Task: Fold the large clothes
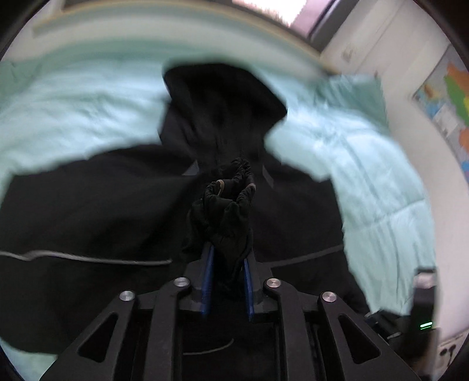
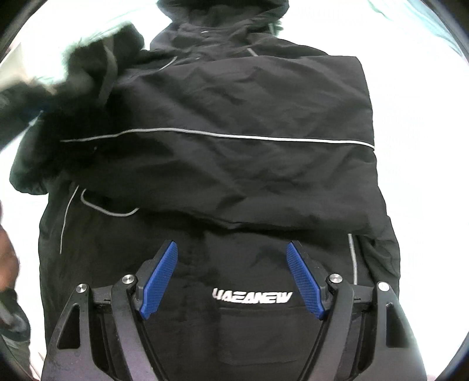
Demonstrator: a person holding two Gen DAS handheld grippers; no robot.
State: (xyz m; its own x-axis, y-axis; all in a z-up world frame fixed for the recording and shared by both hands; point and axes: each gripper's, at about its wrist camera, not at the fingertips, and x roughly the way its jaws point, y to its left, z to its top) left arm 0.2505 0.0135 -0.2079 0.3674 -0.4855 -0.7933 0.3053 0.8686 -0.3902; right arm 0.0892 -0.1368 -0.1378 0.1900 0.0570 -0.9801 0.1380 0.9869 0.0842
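Note:
A black hooded jacket point(image 1: 102, 205) with thin grey piping lies spread on a mint-green bed cover point(image 1: 73, 111), hood pointing away. My left gripper point(image 1: 231, 187) is shut on a bunched fold of the jacket's black fabric point(image 1: 225, 222) and holds it above the body. In the right wrist view the jacket point(image 2: 234, 117) fills the frame, one side folded across the body, a white logo point(image 2: 252, 297) near the bottom. My right gripper point(image 2: 233, 249) is open and empty just above the jacket's lower part. A lifted sleeve point(image 2: 88, 64) shows blurred at upper left.
The green quilt point(image 1: 381, 190) runs to the right against a white wall point(image 1: 425, 205) with a coloured map poster point(image 1: 451, 96). A window point(image 1: 269, 8) is at the far top. A black device with a green light point(image 1: 425, 307) is at lower right.

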